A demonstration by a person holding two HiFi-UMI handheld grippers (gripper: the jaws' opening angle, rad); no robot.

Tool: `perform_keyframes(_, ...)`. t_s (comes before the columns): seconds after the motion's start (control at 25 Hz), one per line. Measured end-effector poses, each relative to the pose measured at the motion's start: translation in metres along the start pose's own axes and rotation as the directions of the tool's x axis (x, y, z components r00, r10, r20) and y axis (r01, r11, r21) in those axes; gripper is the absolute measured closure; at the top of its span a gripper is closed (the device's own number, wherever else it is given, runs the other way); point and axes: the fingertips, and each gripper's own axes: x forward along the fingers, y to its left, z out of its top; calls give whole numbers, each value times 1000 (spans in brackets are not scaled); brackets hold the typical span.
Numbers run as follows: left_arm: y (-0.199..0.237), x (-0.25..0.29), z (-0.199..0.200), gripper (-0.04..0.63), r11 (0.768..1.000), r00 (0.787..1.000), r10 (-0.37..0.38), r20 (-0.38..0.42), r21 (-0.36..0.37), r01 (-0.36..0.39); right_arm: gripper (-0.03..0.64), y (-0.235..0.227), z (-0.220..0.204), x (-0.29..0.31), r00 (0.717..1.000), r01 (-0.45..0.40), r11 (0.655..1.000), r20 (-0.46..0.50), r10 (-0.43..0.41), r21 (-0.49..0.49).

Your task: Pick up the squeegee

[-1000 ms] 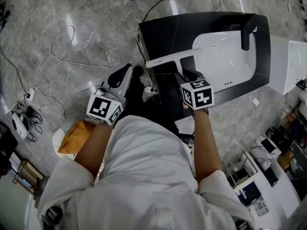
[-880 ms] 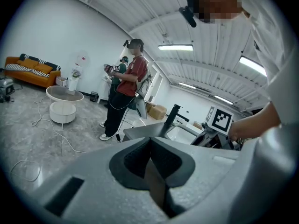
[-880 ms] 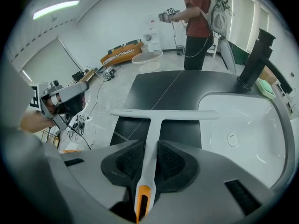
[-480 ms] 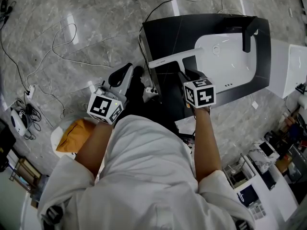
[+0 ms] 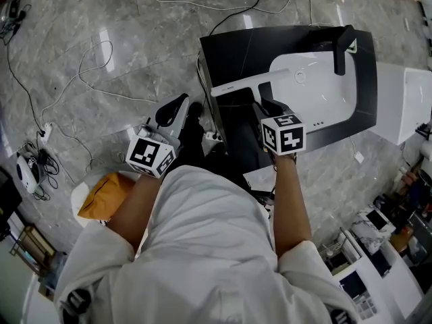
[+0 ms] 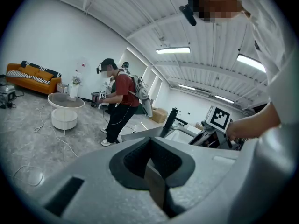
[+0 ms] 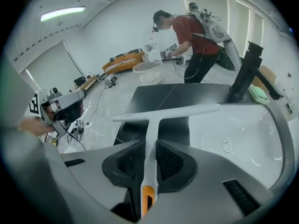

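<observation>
The white T-shaped squeegee (image 5: 241, 84) lies on the black countertop (image 5: 229, 49), its blade (image 7: 166, 113) crosswise beside the sink. Its handle (image 7: 150, 158), which has an orange end, runs back between the jaws of my right gripper (image 7: 149, 146). Those jaws have just been closing and both pads now press on the handle. In the head view the right gripper (image 5: 262, 108) points steeply down at the counter's near side. My left gripper (image 5: 171, 112) hangs left of the counter over the floor, holding nothing, and its pads (image 6: 150, 171) meet.
A white sink basin (image 5: 317, 86) with a black faucet (image 5: 341, 49) fills the counter's right part. Cables (image 5: 88, 59) trail over the marble floor. A person in a red shirt (image 6: 120, 101) stands further back near a round white table (image 6: 65, 107). A yellow bag (image 5: 101, 194) lies by my left side.
Both grippers stay where they were, the right one over the squeegee handle. The squeegee has not moved. Only the head view has shifted slightly.
</observation>
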Motion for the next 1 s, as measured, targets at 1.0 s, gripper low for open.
perform_keyframes(1.0, -200, -61, 103, 580, 959, 978, -118, 172, 276, 67, 546, 29, 25, -281, 718, 137, 986, 695, -35, -92)
